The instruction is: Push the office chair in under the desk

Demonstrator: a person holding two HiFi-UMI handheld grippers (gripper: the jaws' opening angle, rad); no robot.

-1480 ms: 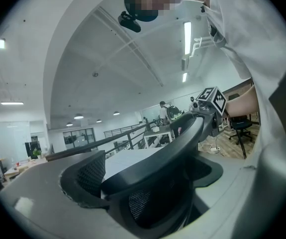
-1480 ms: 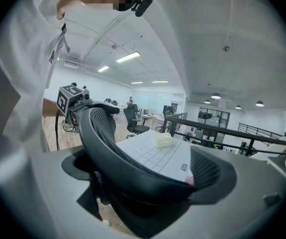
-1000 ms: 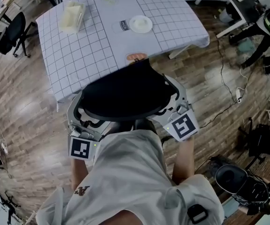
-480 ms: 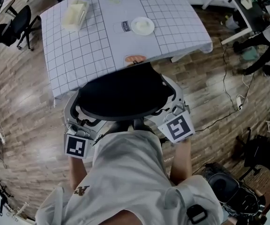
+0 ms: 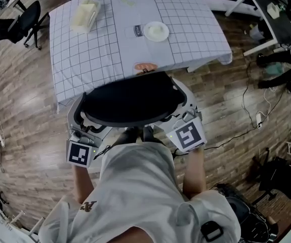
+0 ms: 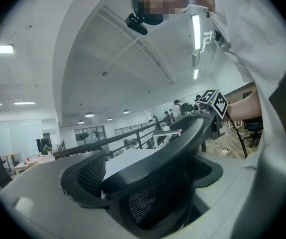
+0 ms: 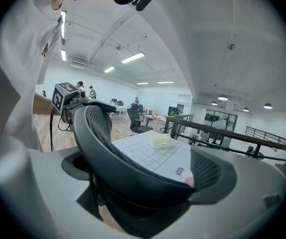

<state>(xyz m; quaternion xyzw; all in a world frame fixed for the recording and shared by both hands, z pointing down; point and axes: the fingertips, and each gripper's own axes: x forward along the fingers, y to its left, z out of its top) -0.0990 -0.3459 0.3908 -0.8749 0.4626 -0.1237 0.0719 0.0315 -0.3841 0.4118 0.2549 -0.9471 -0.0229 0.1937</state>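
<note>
Both grippers are on the chair (image 5: 132,103) back: left gripper (image 5: 80,118) fingers clamp its left end, right gripper (image 5: 186,107) fingers clamp its right end. The backrest sits at the near edge of the table (image 5: 84,59).

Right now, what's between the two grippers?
The office chair: its black backrest spans from the left gripper to the right gripper, each clamped on one end. The head view shows it.

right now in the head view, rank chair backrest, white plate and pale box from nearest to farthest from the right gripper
1. chair backrest, between the right gripper jaws.
2. white plate, mid desk.
3. pale box, desk's far left.
</note>
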